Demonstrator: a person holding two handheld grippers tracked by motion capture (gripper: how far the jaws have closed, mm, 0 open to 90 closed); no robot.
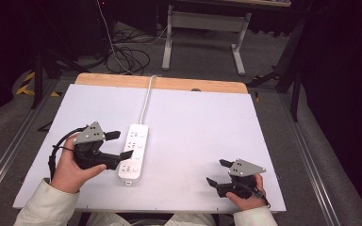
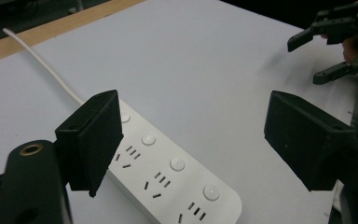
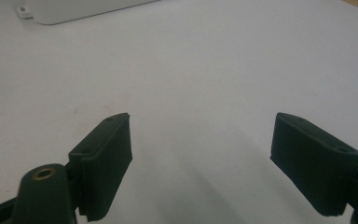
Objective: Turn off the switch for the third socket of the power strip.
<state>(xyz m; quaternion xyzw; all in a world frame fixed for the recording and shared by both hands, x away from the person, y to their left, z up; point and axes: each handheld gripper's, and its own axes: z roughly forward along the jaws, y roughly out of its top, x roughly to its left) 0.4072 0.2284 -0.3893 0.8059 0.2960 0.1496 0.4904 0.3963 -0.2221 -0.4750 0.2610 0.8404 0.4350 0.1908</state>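
1. Two grippers are held over a white table (image 1: 202, 136), one in each hand. The left gripper (image 1: 120, 145) sits at the near left, with its jaws spread wide apart and nothing between them.
2. In the left gripper view, that gripper (image 2: 193, 140) has its jaws on either side of the near end of a white power strip (image 2: 168, 177); one jaw hangs over the strip's edge, but I cannot tell whether it touches.
3. The left hand (image 1: 68, 169) grips the tool from below, and a pale sleeve (image 1: 45, 205) comes in from the bottom edge.
4. The right gripper (image 1: 218, 172) is at the near right, well apart from the strip, its jaws also wide apart and empty, pointing left across bare table.
5. The right hand (image 1: 245, 197) holds it near the front edge.
6. The power strip (image 1: 134, 153) lies flat, left of centre, running front to back, just beside the left gripper's tips. Its white cord (image 1: 146, 96) runs away to the far wooden edge (image 1: 160, 83) of the table.
7. Beyond the table, on the floor, are a grey metal stand (image 1: 202, 33) and loose dark cables (image 1: 127, 56).
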